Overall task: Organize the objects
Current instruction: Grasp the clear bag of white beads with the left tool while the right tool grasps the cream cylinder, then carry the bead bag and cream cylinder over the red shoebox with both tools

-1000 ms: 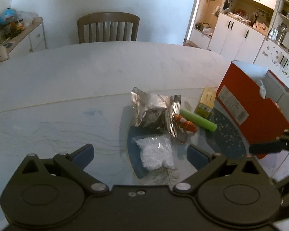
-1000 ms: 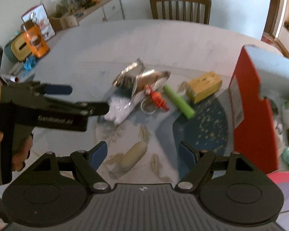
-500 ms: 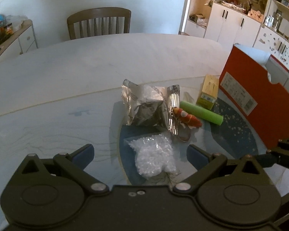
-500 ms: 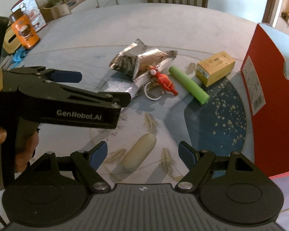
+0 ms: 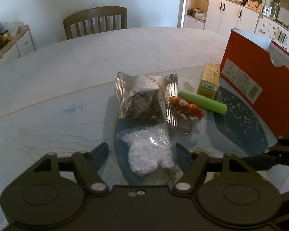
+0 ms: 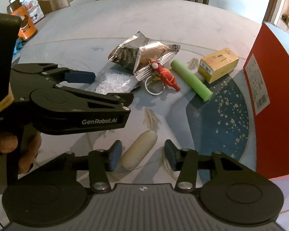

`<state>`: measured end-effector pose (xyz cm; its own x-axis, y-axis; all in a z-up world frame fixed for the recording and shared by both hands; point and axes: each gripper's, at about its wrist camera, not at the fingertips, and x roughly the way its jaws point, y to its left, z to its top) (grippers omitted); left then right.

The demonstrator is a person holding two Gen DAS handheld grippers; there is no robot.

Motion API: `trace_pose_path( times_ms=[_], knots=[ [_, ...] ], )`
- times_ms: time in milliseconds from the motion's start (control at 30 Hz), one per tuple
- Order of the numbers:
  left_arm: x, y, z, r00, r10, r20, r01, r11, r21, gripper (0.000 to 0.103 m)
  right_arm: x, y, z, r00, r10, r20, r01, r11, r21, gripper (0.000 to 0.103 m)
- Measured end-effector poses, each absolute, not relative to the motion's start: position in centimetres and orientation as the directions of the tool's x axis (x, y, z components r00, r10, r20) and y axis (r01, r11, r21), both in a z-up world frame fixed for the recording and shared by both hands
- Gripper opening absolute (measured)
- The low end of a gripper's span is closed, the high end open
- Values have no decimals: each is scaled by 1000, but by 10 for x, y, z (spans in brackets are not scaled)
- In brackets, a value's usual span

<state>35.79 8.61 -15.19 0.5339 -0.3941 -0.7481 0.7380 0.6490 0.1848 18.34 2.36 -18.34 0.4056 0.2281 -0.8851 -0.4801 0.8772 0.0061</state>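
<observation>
A clear bag of white beads (image 5: 150, 154) lies between the spread fingers of my left gripper (image 5: 141, 154), which is open. Beyond it sit a crumpled silver foil bag (image 5: 144, 100), a red figure keychain (image 5: 186, 106), a green cylinder (image 5: 202, 102) and a small yellow box (image 5: 209, 80). In the right wrist view a cream capsule-shaped object (image 6: 139, 152) lies slantwise between the pads of my right gripper (image 6: 142, 157); the jaws stand partly narrowed around it with small gaps showing. The left gripper (image 6: 109, 86) hovers over the bead bag (image 6: 113, 82).
A tall red box (image 5: 260, 88) stands at the table's right side. A wooden chair (image 5: 95, 24) is at the far edge of the round marble table (image 5: 86, 63). A sideboard with jars (image 6: 27, 25) stands left. A hand (image 6: 19, 148) holds the left gripper.
My right gripper's jaws have narrowed around the cream object and come lower over it. The left gripper has moved forward, bringing the bead bag between its fingers.
</observation>
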Motion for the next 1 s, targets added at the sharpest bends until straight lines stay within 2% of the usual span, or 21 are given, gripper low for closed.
trace_pose_path(
  times_ms=[67,167,300,433,600,1000],
  knots=[
    [356,86,-152,539,-392,-746,736,649,191,62,183,24,-183,400,234,-886,-485,874,12,40],
    [356,85,-151,534,-391,-749,740,644,192,59,180,25,-183,395,237,-887,-502,865,7,35],
    [355,86,-149,533,-393,-750,744,640,193,46,177,26,-181,391,243,-888,-513,858,9,28],
    [354,87,-147,530,-389,-753,739,648,185,41,176,20,-181,381,256,-888,-507,861,31,17],
    [351,90,-144,532,-385,-754,731,657,181,35,177,9,-180,381,266,-885,-484,874,54,15],
    [332,105,-124,538,-388,-749,686,718,121,33,169,-24,-155,405,318,-857,-431,893,128,15]
  ],
)
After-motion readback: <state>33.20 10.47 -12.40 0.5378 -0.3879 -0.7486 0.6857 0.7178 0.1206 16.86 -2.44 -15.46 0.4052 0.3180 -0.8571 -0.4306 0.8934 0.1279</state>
